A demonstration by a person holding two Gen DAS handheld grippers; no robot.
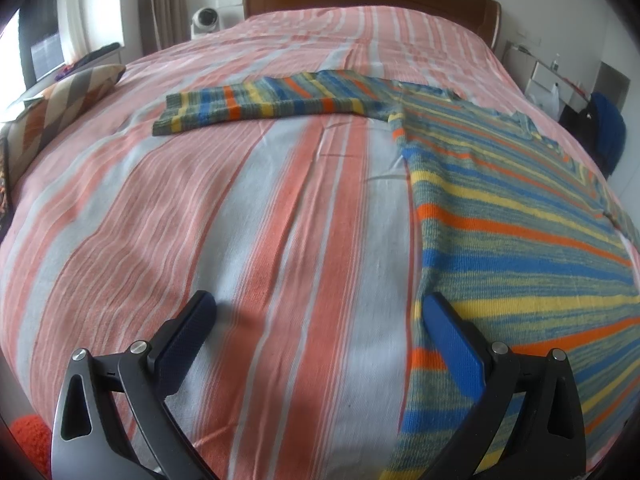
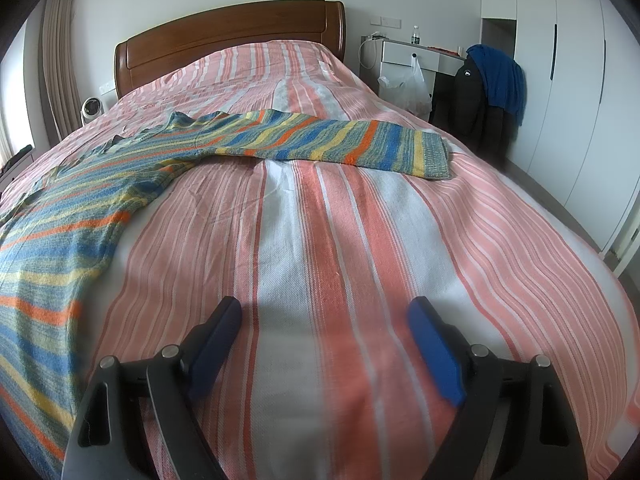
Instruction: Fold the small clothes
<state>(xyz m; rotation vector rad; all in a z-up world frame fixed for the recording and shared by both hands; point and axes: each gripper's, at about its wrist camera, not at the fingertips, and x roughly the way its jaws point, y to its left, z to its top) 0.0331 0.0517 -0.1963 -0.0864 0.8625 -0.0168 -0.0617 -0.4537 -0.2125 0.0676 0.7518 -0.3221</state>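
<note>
A small striped knit sweater (image 1: 516, 240) in blue, yellow, orange and green lies flat on the bed. One sleeve (image 1: 260, 104) stretches out to the left in the left wrist view. The other sleeve (image 2: 340, 140) reaches right in the right wrist view, with the sweater body (image 2: 60, 248) at the left. My left gripper (image 1: 318, 304) is open just above the bedspread; its right finger sits over the sweater's left edge near the hem. My right gripper (image 2: 324, 308) is open over bare bedspread to the right of the sweater, with nothing between its fingers.
The bed's pink and white striped cover (image 2: 360, 240) fills both views, with a wooden headboard (image 2: 224, 36) behind. A patterned pillow (image 1: 64, 100) lies at the left edge. To the right stand a white nightstand (image 2: 408, 64) with a plastic bag, a chair with dark jackets (image 2: 480, 92), and wardrobes.
</note>
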